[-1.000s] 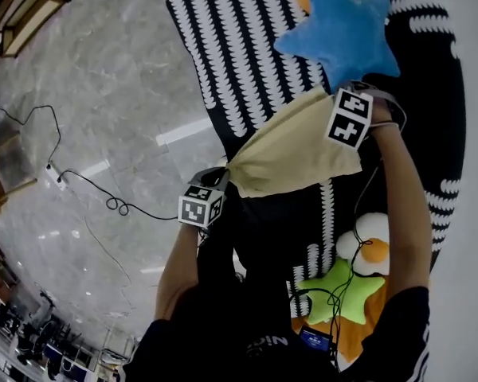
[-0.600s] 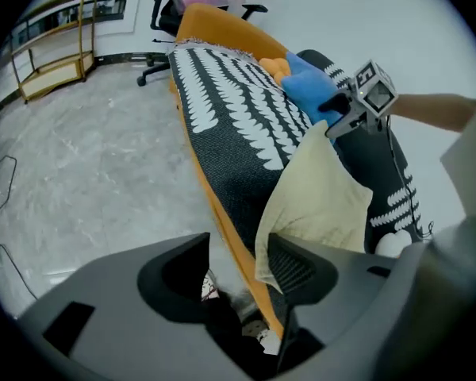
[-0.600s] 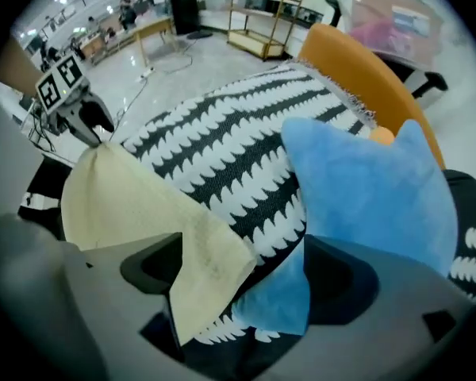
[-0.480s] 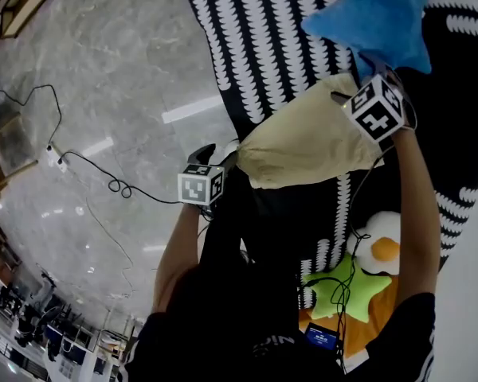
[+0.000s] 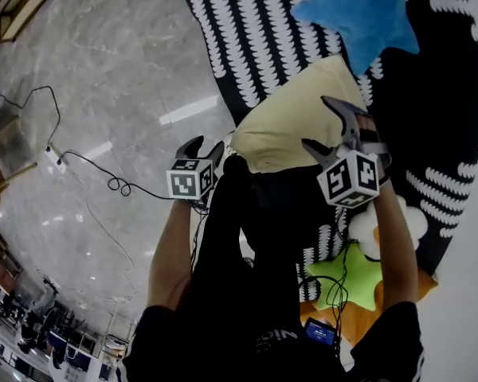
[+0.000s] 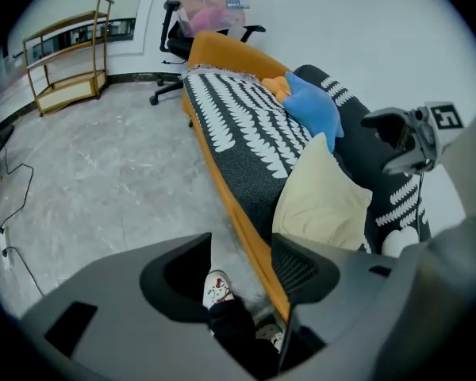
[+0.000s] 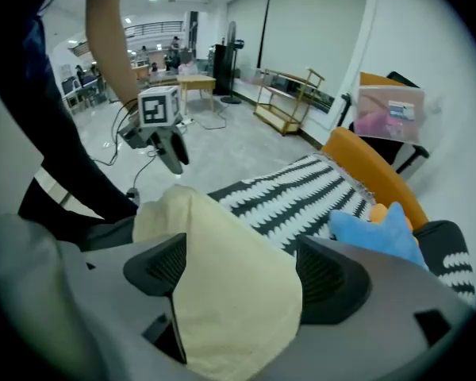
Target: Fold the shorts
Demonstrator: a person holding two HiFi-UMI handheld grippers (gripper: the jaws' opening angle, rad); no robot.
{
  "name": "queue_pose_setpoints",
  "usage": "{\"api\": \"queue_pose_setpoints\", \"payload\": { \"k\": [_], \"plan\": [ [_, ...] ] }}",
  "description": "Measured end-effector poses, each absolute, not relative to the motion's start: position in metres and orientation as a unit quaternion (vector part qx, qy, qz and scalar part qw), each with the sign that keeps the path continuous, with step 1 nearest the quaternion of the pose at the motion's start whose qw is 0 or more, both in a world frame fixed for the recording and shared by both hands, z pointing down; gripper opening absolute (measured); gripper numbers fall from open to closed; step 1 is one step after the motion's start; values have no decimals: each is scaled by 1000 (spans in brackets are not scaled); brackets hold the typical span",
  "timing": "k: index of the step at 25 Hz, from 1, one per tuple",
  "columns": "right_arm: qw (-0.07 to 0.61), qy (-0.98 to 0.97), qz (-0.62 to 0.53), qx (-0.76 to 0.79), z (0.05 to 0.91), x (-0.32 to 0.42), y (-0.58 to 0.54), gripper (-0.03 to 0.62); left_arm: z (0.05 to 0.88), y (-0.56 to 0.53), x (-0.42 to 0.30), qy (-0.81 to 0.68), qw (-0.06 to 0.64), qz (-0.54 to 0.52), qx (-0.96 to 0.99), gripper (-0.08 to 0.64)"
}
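The pale yellow shorts (image 5: 283, 126) lie folded on the black-and-white sofa cover (image 5: 255, 30), near its front edge. My left gripper (image 5: 205, 145) hangs open just left of the shorts, off the sofa's edge, with only floor and a shoe (image 6: 216, 288) between its jaws (image 6: 239, 252). My right gripper (image 5: 315, 122) hovers over the shorts' near right part. Its jaws are wide and closing a little. The shorts (image 7: 222, 276) show in the gap of the right gripper (image 7: 242, 260), but neither pad presses on the cloth. The shorts (image 6: 321, 201) also show in the left gripper view.
A blue star plush (image 5: 358, 10) lies on the sofa just beyond the shorts. A green star plush (image 5: 342, 281) and a white-and-orange plush (image 5: 382, 229) sit near my right arm. A cable (image 5: 103, 189) runs over the marble floor. A shelf rack (image 6: 63, 62) and an office chair (image 6: 190, 22) stand farther off.
Both grippers have opened and let go of the shorts, which now lie on the sofa. The right gripper has drawn back toward me; the left has shifted slightly left.
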State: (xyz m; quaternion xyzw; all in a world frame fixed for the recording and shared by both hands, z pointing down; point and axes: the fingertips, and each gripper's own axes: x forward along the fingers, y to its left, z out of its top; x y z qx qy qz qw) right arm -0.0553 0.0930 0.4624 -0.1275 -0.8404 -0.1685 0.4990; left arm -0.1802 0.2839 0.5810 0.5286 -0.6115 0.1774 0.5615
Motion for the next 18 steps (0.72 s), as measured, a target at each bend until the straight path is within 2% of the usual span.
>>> {"api": "queue_pose_setpoints", "payload": {
  "k": [3, 10, 14, 18],
  "plan": [
    [493, -834, -173, -176, 478, -49, 162, 421, 578, 285, -176, -614, 548, 174, 540, 232],
    [465, -836, -183, -227, 519, -37, 282, 300, 573, 298, -153, -583, 502, 225, 598, 229],
    [502, -824, -169, -199, 555, -30, 304, 295, 570, 311, -145, -560, 480, 261, 623, 227],
    [546, -808, -159, -152, 595, -24, 303, 321, 573, 319, -145, -553, 485, 269, 622, 227]
  ]
}}
